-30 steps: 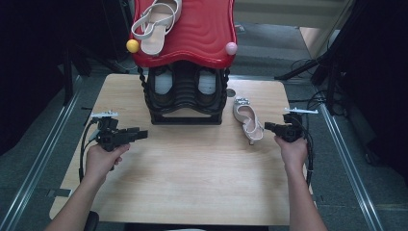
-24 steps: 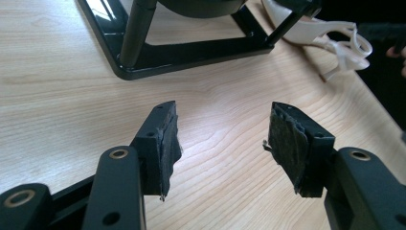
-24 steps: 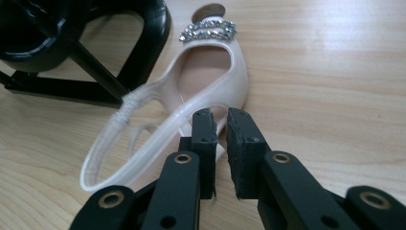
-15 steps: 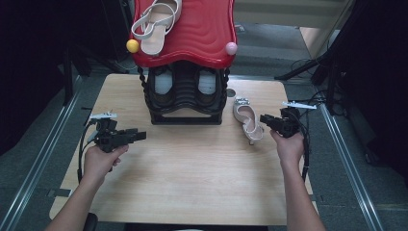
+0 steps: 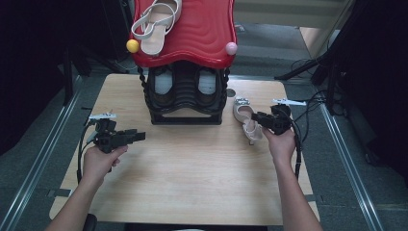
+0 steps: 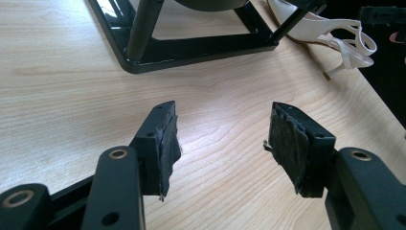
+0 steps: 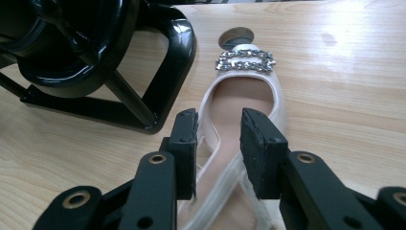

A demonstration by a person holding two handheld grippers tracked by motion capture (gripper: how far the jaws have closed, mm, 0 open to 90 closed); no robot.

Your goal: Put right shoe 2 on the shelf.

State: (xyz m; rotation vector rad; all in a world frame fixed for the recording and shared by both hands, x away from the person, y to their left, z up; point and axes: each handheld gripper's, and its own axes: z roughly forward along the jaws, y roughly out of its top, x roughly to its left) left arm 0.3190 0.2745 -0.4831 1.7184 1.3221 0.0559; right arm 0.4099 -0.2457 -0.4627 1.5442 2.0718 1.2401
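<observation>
Right tongs straddling the heel end of the pale sandal, jaws parted and just now opening further; heel strap between the pads, seemingly without pressure, though the contact hard to judge from this angle. Sandal lying flat on the bench, directly ahead of the right tongs, long axis running away from them along their pointing line, jewelled toe buckle at the far end. Beside it, to the tongs' left, black base of the shoe rack, near but apart. Right hand clearly nearer, held low and about level. Left tongs released, empty, hovering over bare wood well apart from the sandal. Farther off, second sandal on the red top shelf.
</observation>
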